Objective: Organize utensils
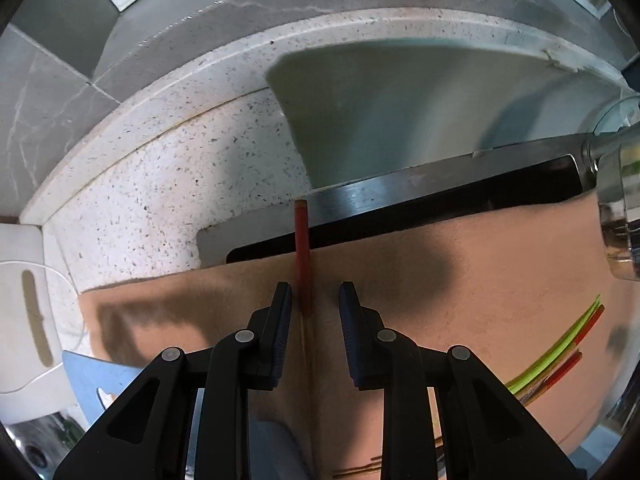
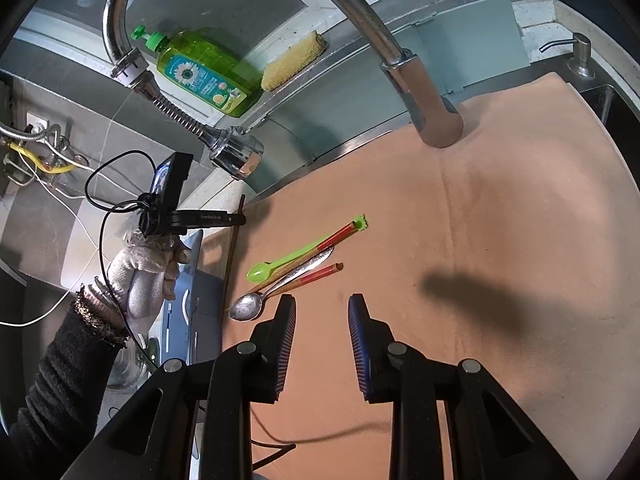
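Left tool (image 1: 315,296) partly open, pointed down astride lone red-tipped chopstick (image 1: 302,248) on peach mat (image 1: 480,260), pads not gripping, likely lining up pickup. Right tool (image 2: 322,312) partly open, empty, waiting beside metal spoon (image 2: 248,308).

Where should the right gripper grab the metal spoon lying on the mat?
Probably the bare bowl end of the metal spoon, from straight above. Its handle lies under the green spoon and chopsticks, so only the bowl sits clear. The right gripper is open.
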The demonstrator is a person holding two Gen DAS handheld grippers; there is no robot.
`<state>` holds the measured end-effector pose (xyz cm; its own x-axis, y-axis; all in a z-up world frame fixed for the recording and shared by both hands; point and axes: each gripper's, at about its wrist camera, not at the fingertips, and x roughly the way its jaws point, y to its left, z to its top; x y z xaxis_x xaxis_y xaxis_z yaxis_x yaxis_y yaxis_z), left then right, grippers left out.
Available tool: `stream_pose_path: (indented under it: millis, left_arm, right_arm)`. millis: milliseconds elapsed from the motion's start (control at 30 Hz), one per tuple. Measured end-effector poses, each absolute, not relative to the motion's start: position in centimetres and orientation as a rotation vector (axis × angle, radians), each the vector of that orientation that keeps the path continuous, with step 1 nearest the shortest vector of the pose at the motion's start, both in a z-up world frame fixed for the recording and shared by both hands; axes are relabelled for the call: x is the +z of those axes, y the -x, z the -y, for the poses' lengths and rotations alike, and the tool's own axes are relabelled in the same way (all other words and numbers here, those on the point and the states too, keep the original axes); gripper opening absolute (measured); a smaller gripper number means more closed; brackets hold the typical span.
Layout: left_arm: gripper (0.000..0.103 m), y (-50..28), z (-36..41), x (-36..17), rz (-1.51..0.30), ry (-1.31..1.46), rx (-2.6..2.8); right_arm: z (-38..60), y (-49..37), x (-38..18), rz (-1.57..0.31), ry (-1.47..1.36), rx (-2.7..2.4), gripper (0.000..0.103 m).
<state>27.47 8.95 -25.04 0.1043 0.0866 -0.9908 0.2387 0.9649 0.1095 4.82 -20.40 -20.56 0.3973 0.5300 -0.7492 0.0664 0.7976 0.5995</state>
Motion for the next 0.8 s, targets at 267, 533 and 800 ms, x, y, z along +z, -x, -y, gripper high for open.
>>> stream_pose_path:
  millis: [267,533,800]
  left_arm:
    - [0.016,-27.6,-8.4,-25.1,-1.460,-0.258,-0.130]
    - [0.005,-25.9,-7.4,-25.0,-1.458,-0.236,-0.197]
    - [0.008,-23.5,-4.9,-25.2,-1.470,-0.224,-0.309]
  right_arm:
    - [21.2,-5.2,-20.9,-1.146,-0.623,0.302,0.025]
    - [21.2,-5.9,-21.0,-1.156,-0.622,0.302,0.025]
    - [20.7,-7.2,-21.9,-1.181,-0.620,0.308,0.025]
